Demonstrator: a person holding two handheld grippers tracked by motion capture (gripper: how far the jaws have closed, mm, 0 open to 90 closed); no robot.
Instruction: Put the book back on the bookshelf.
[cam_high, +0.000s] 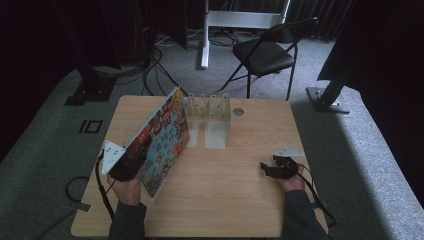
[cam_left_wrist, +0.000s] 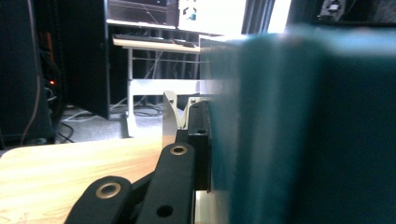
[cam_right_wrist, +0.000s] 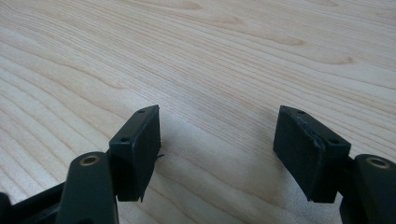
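Left gripper (cam_high: 131, 162) is clamped on the lower edge of the book (cam_high: 162, 137), which stands tilted on the surface (cam_high: 235, 195), leaning back toward the metal rack (cam_high: 207, 107) at the far side. Right gripper (cam_high: 266, 167) rests on the wood w/ jaws wide, nothing between them.

Left gripper view: the book's teal edge (cam_left_wrist: 280, 140) sits against the black pad (cam_left_wrist: 200, 140); rack (cam_left_wrist: 169, 114) shows just beyond.

Right gripper view: pads (cam_right_wrist: 140, 144) well apart over bare wood, empty.

Step in hand looks like carrying the book to the rack. Next, you'd prob. need to bring it upright, line its edge w/ a slot, then slide in. Keep the grip firm; the right one could steady the far side.
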